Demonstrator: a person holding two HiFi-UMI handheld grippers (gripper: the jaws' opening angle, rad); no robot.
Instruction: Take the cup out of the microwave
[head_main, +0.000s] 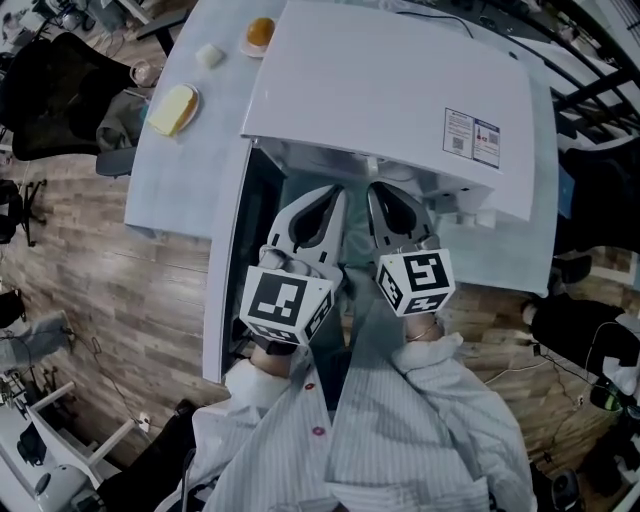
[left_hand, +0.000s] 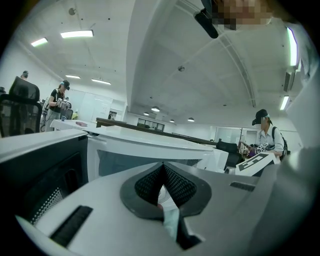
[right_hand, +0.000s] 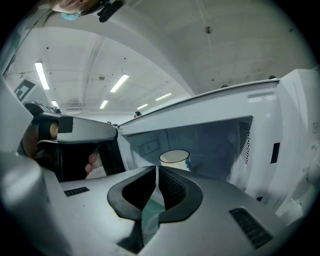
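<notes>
A white cup (right_hand: 175, 158) with a dark rim stands upright inside the open white microwave (head_main: 400, 100); only the right gripper view shows it. My right gripper (right_hand: 157, 170) is shut and empty. It points into the cavity, with the cup just beyond its tips. From the head view, both grippers sit side by side at the microwave's mouth, the left gripper (head_main: 325, 200) beside the right gripper (head_main: 385, 195). The left gripper (left_hand: 162, 167) is shut with nothing in it. The microwave door (head_main: 225, 290) hangs open to the left.
The microwave sits on a pale table (head_main: 160, 180) that also carries a plate of bread (head_main: 172, 108), an orange item (head_main: 260, 32) and a small white item (head_main: 209, 55). A black chair (head_main: 60, 90) stands at the left. Two people (left_hand: 57, 102) (left_hand: 267, 135) stand farther off.
</notes>
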